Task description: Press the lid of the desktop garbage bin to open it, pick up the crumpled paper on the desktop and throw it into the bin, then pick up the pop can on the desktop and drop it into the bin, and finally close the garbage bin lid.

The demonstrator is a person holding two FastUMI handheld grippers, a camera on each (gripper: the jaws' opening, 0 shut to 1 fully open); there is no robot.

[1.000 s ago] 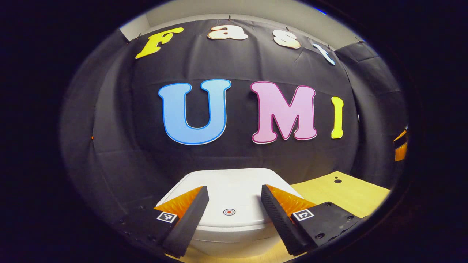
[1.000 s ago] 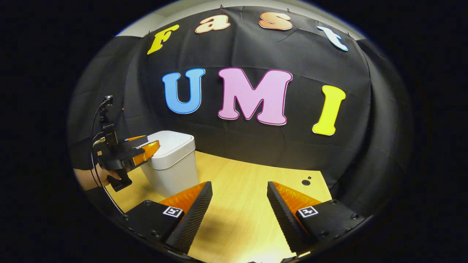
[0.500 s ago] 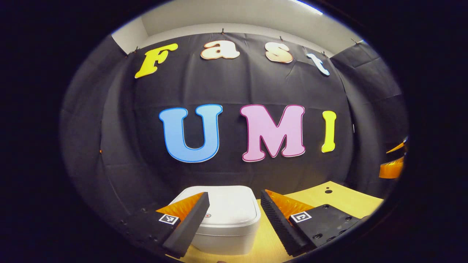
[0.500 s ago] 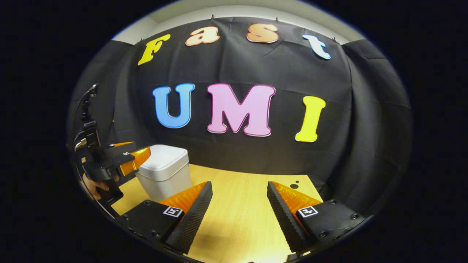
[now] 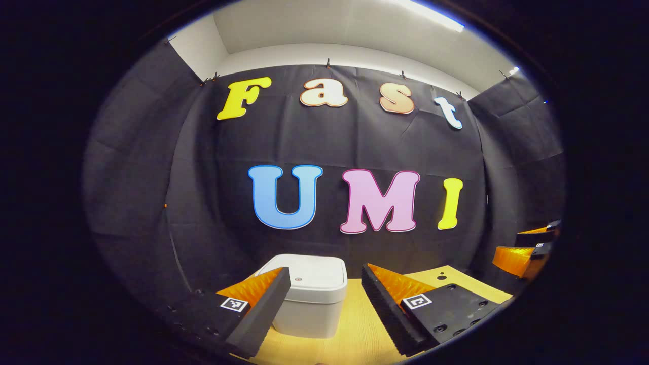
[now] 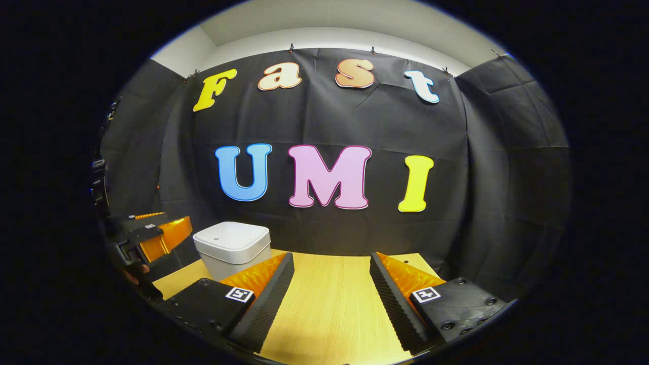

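Note:
The white desktop bin (image 5: pixel 310 299) stands on the wooden table with its lid (image 5: pixel 314 278) down flat. My left gripper (image 5: pixel 324 299) is open with nothing in it and hangs in front of the bin, a short way back from it. In the right gripper view the bin (image 6: pixel 234 251) sits at the left, its lid (image 6: pixel 232 235) shut. My right gripper (image 6: pixel 329 291) stands open over bare table, to the right of the bin. The left gripper (image 6: pixel 170 230) shows at that view's left edge, beside the bin. The right gripper (image 5: pixel 509 246) shows at the left gripper view's far right.
The wooden table (image 6: pixel 329 319) runs back to the black cloth wall just behind the bin. Small dark holes (image 5: pixel 441 277) mark the tabletop near its far right corner. A hand (image 6: pixel 133 276) holds the left gripper at the frame's left edge.
Both grippers have drawn back and tipped upward, so the bin looks smaller and farther off. The left gripper, which was right over the lid, now stands off it. The lid stays shut.

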